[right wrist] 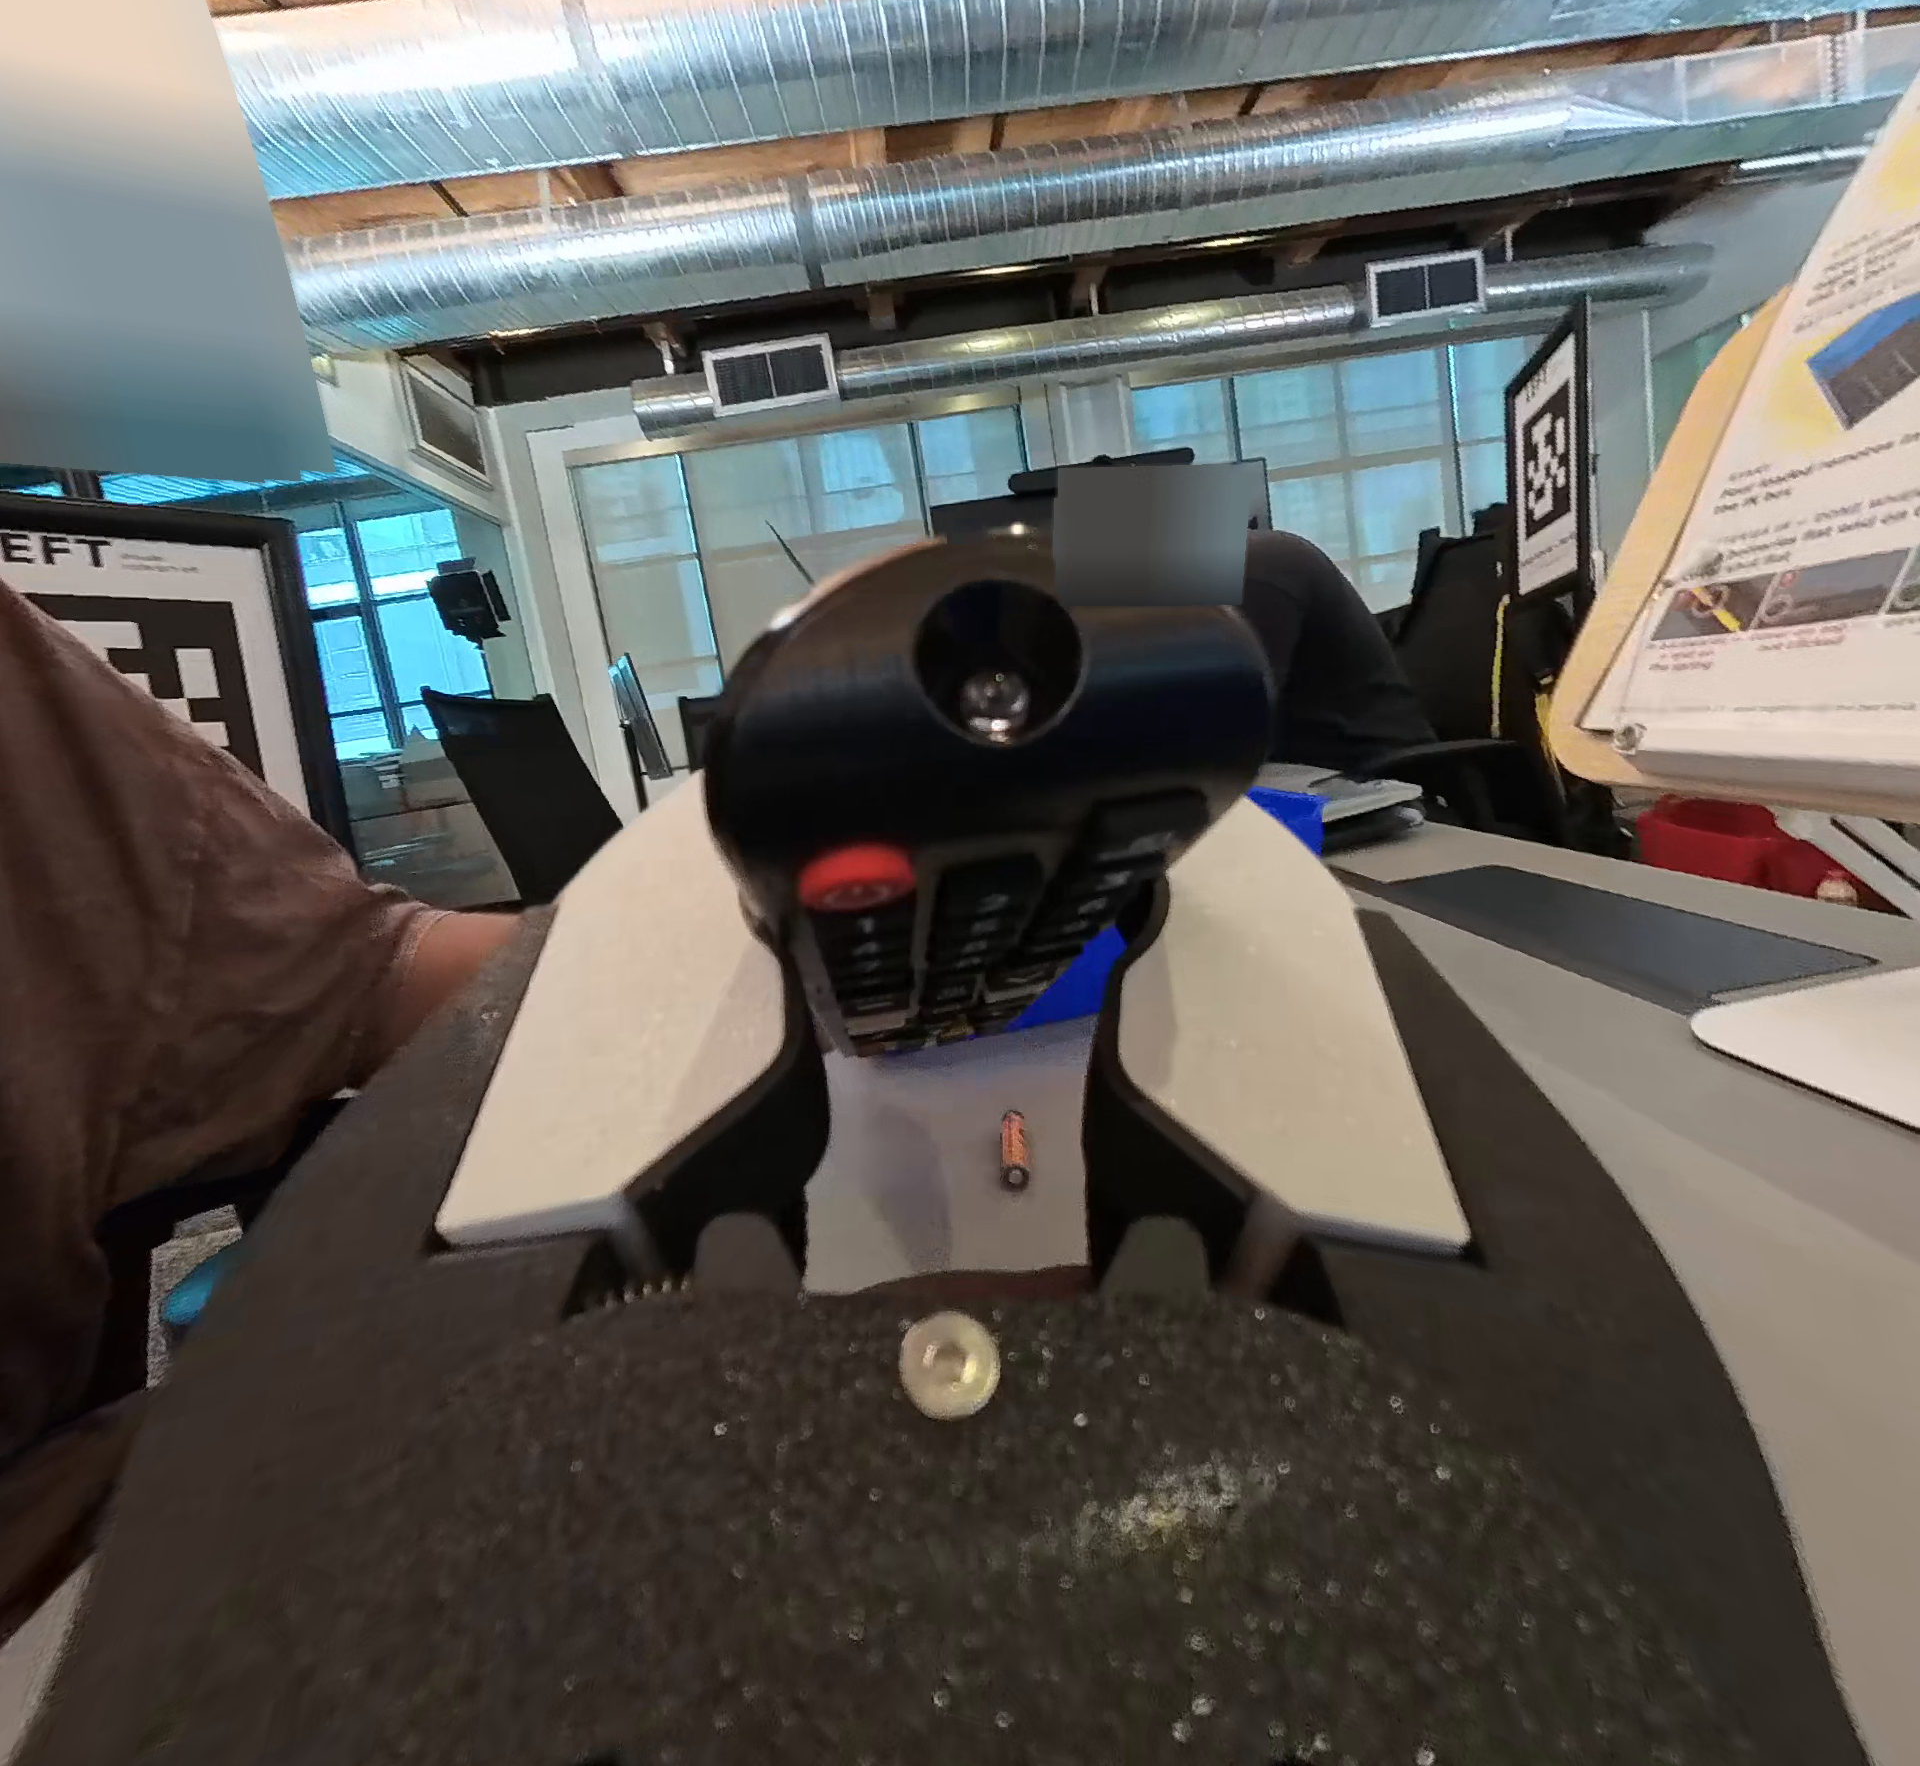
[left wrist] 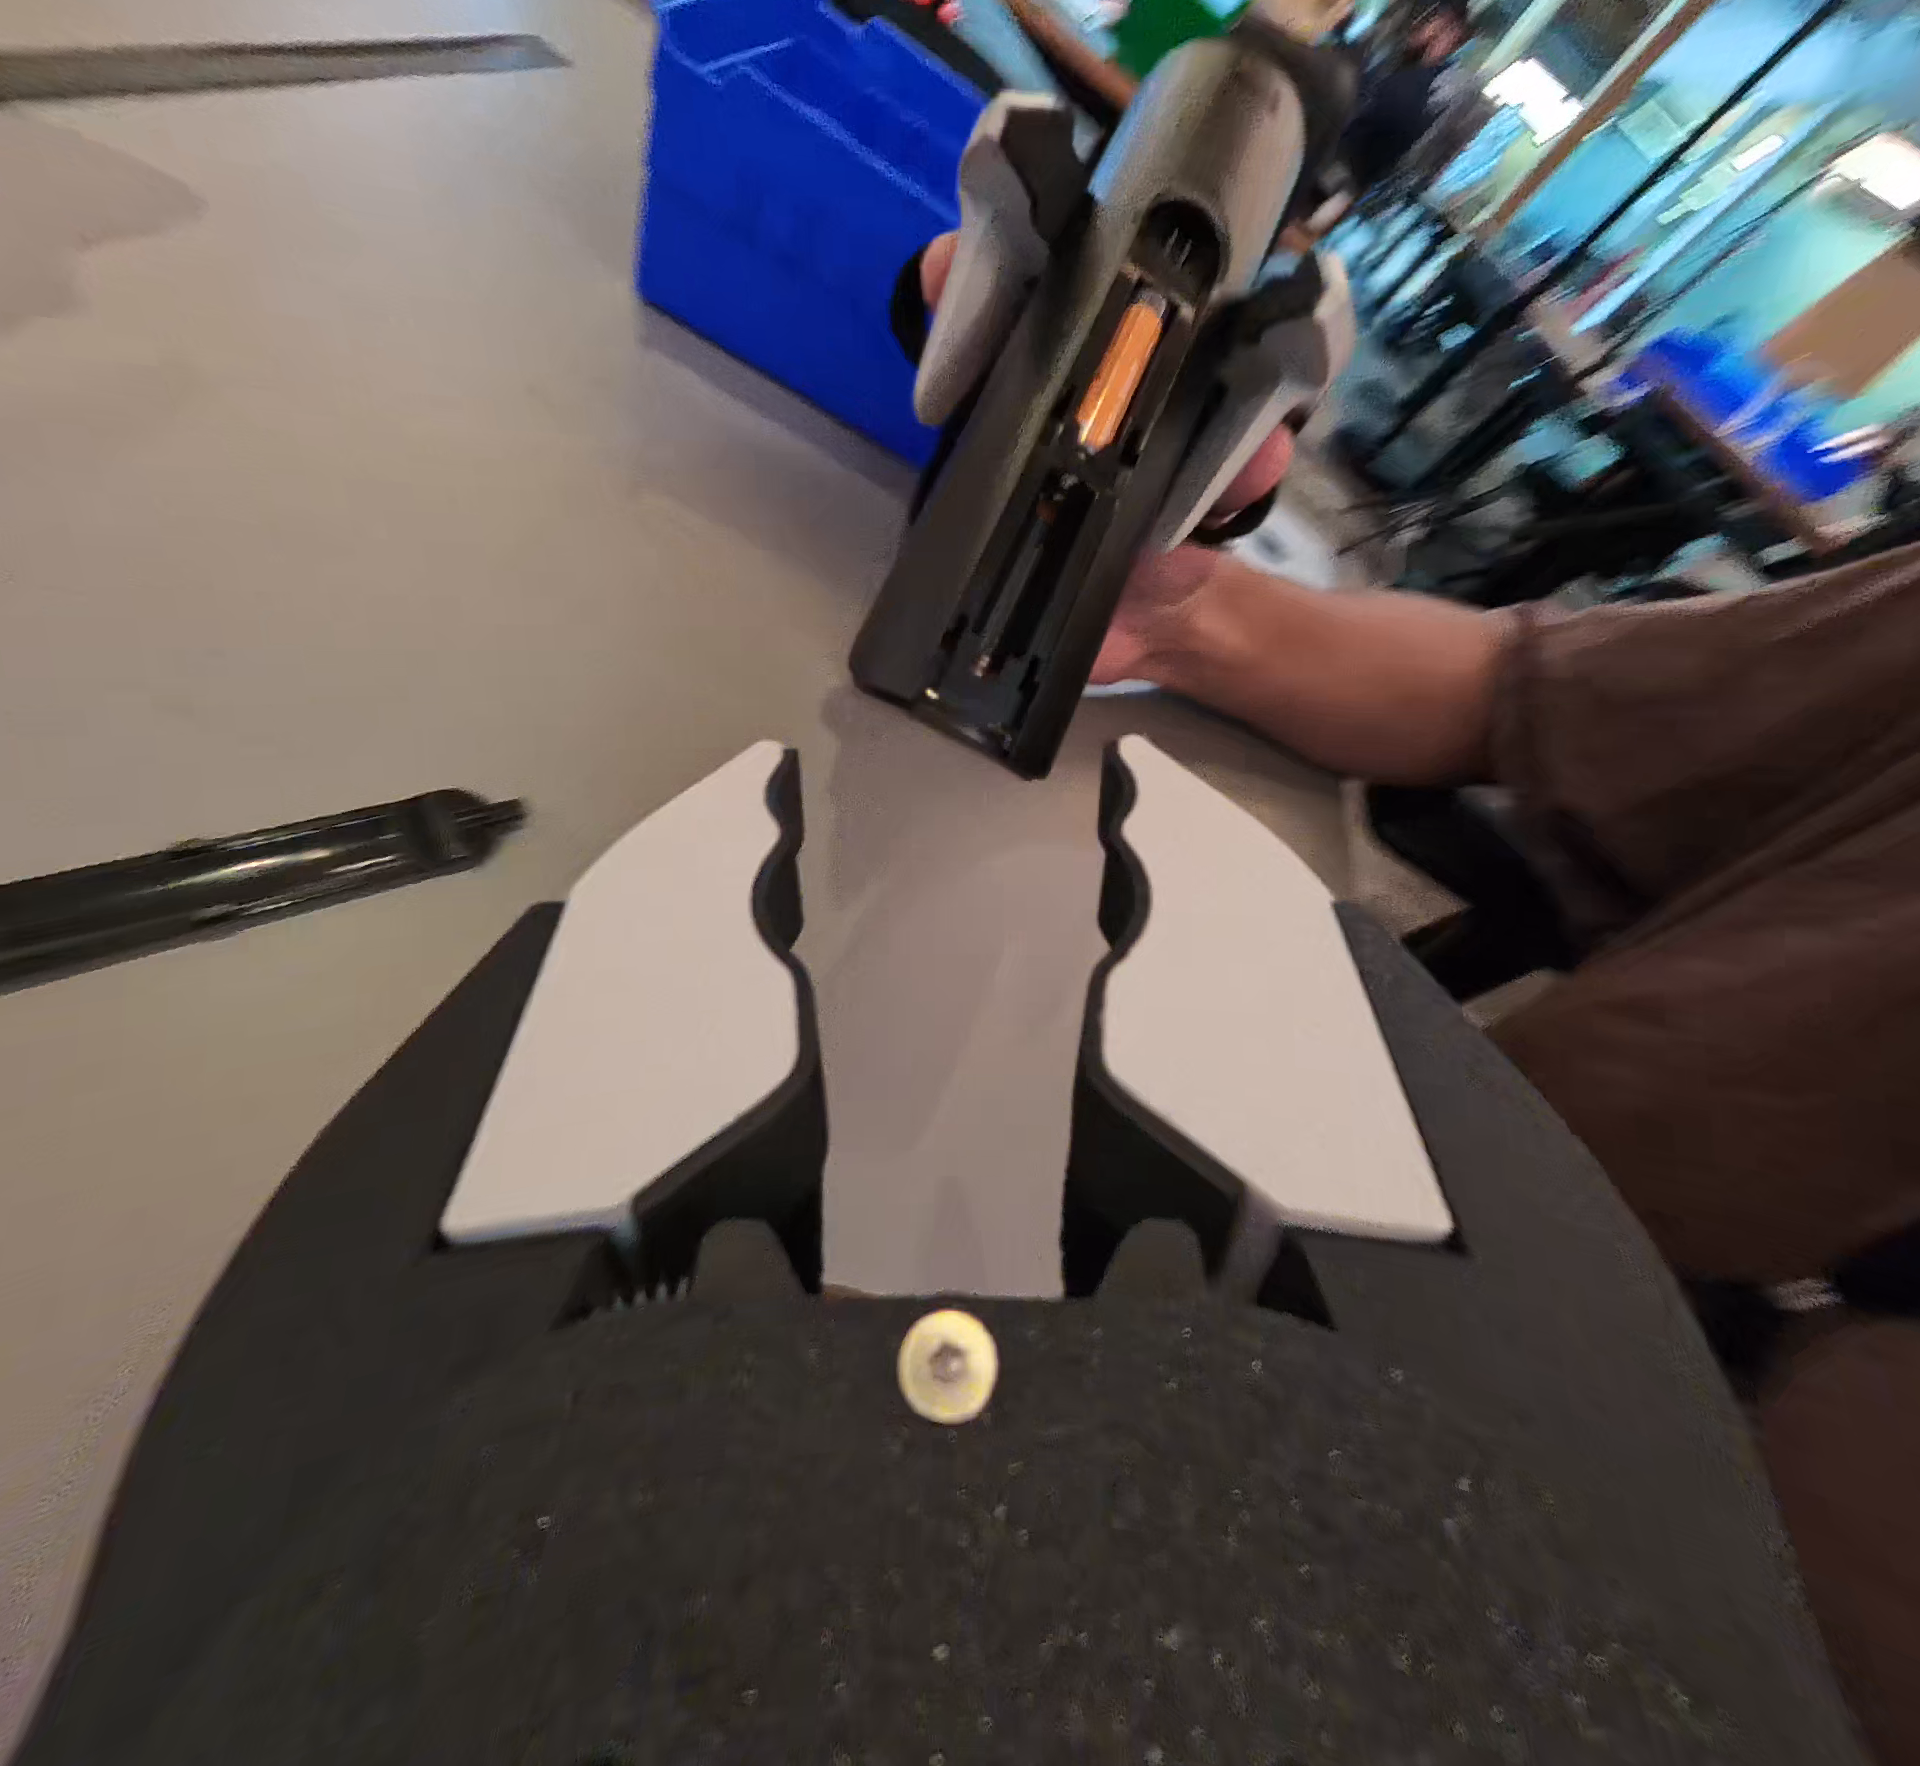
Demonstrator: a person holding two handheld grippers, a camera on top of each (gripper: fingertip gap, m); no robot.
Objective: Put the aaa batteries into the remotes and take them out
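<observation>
Right gripper (right wrist: 961, 895) is clamping the remote (right wrist: 987, 781), battery bay facing up. Left gripper (left wrist: 951, 781) is hanging wide apart, gripping nothing. A loose battery (right wrist: 1014, 1151) is lying on the table (right wrist: 1621, 1228).

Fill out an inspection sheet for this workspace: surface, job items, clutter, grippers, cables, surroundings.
Surface: pale grey table, mostly bare.
Job's things: black remote held up, battery bay uncovered, one orange battery in it; a loose AAA battery lies on the table; a second black remote lies flat.
Clutter: blue bin; instruction sheets on a board.
Grippers: left gripper open, empty; right gripper shut on the remote.
Cables: nothing seen.
Surroundings: open office, ceiling ducts, windows.
</observation>
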